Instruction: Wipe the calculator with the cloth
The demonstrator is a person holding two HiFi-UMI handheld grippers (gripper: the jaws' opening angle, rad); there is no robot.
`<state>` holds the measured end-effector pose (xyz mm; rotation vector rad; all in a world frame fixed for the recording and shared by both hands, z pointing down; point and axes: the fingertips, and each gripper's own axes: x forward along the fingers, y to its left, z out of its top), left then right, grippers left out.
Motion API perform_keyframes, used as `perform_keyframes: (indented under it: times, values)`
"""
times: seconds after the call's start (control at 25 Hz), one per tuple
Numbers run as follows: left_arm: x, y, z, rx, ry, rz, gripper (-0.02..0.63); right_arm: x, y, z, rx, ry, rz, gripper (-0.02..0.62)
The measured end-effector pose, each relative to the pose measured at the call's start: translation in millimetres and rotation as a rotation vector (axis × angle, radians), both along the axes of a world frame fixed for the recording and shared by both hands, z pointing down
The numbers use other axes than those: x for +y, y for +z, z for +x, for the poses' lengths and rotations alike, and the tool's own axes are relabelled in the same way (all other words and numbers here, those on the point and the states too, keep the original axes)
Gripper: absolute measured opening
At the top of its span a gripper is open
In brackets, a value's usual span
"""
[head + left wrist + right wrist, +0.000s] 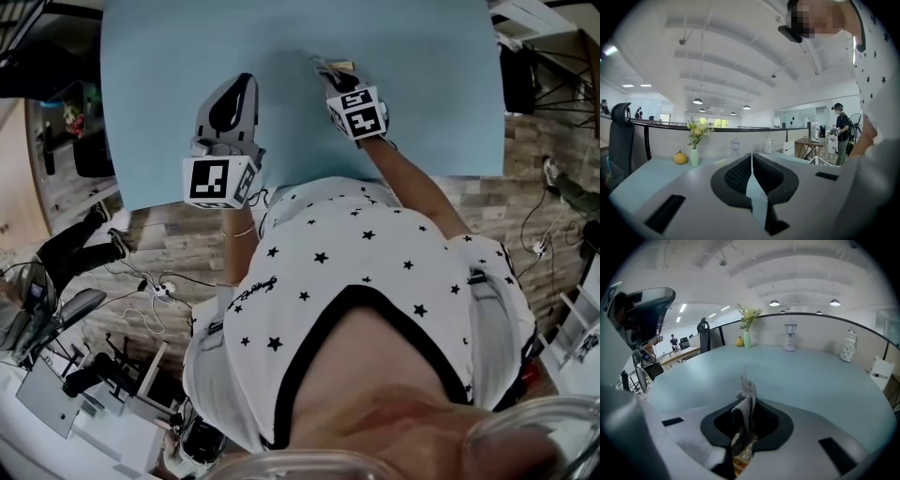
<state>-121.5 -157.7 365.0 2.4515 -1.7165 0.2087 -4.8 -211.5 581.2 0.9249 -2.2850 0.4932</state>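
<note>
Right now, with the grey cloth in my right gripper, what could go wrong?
The right gripper pinches the cloth together with what looks like the calculator; opening it could drop both onto the table. The left gripper is shut and empty, so nothing would steady the calculator for wiping.

No legible text anywhere.

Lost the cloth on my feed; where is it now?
The grey cloth is pinched in the right gripper, sticking up between its jaws over the blue table. In the head view it sits right of the left gripper.
</note>
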Motion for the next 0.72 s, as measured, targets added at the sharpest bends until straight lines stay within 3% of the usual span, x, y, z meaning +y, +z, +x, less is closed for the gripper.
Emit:
perform_keyframes:
  times: [0.72]
  values:
    - [-11,4,19,0.032,0.086,-0.017,0.035,-18,-2,66,0.013,0.187,0.013,0.044]
